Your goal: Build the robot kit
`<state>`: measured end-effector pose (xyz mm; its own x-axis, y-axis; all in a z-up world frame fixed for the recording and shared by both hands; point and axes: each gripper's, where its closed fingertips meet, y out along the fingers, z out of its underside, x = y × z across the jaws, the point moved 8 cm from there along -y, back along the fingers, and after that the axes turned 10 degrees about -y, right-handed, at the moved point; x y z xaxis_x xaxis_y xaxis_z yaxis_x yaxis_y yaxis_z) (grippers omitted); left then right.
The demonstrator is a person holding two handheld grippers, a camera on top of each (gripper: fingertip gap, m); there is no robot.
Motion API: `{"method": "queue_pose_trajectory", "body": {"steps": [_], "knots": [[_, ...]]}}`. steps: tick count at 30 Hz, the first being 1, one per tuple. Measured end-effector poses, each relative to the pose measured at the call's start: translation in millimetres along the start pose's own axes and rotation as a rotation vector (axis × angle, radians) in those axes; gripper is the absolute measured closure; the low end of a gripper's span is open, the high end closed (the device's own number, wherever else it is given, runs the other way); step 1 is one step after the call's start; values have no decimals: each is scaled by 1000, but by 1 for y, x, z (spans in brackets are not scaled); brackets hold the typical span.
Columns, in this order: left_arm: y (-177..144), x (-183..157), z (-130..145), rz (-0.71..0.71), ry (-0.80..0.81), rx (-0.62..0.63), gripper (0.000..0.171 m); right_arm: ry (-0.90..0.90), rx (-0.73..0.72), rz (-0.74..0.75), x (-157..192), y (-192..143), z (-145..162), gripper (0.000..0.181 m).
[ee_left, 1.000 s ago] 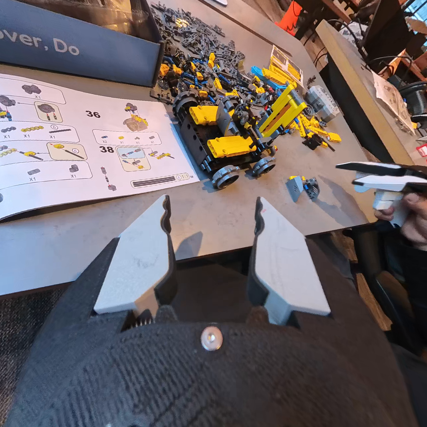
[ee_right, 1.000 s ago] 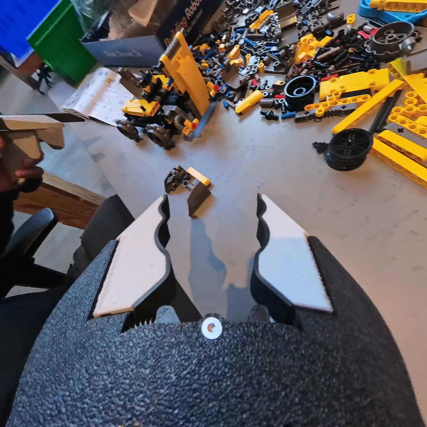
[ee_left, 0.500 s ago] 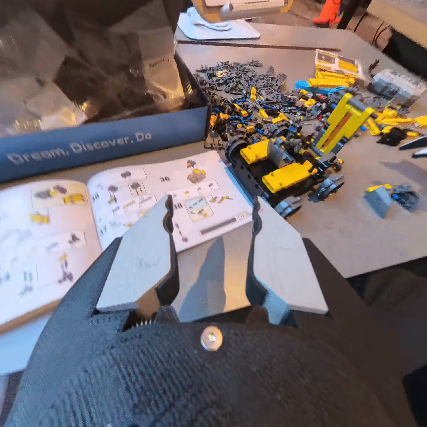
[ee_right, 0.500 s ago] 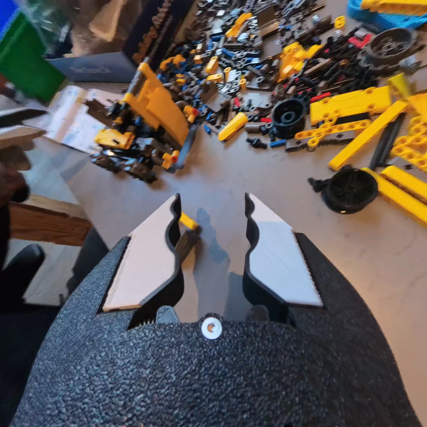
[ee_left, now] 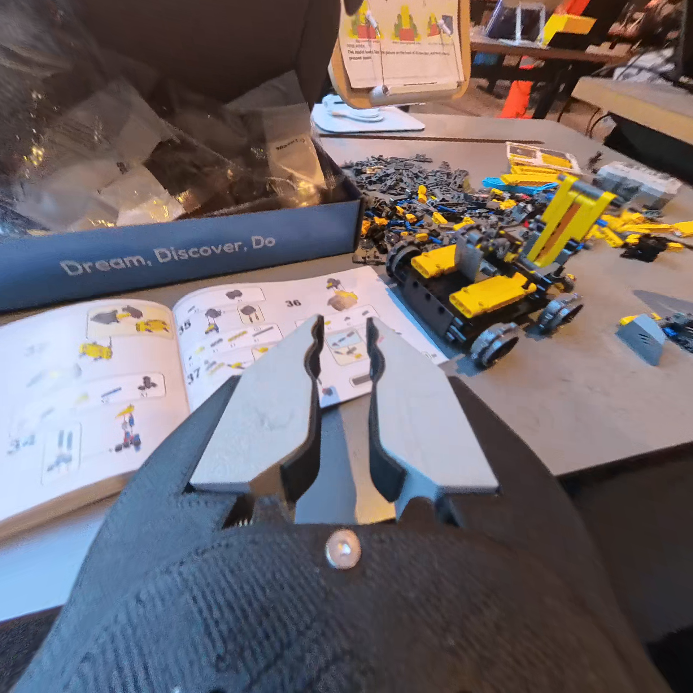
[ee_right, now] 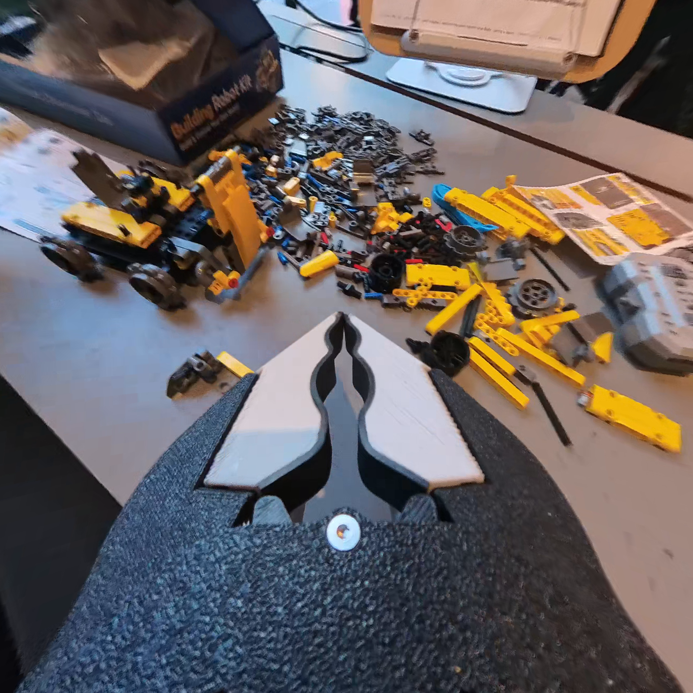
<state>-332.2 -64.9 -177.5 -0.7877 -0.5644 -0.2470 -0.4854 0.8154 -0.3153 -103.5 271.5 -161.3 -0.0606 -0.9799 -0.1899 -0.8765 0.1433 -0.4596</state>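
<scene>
Presently: left gripper (ee_left: 343,326), jaws narrowly apart, empty, above the open instruction booklet (ee_left: 112,375). Right gripper (ee_right: 343,318), tips touching, empty, over bare table (ee_right: 93,337); small grey-and-yellow piece (ee_right: 204,369) just beside its left finger. Half-built yellow vehicle (ee_right: 157,232) beyond; loose parts (ee_right: 412,243), navy box (ee_left: 168,251).

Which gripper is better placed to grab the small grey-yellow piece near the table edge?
Right gripper, probably: shut but empty, with the small piece just beside it. The left gripper hovers over the booklet, farther away.
</scene>
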Motion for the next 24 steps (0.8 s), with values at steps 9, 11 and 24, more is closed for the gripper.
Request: {"method": "queue_pose_trajectory", "body": {"steps": [9, 11, 24], "knots": [[-22, 3, 16, 72, -55, -46, 148, 28, 74, 195, -26, -16, 46, 179], [-20, 2, 16, 76, -38, -51, 148, 97, 76, 195, -34, -15, 54, 179], [-15, 53, 5, -147, -58, -3, 148, 72, 119, 122, -46, 6, 53, 177]]}}
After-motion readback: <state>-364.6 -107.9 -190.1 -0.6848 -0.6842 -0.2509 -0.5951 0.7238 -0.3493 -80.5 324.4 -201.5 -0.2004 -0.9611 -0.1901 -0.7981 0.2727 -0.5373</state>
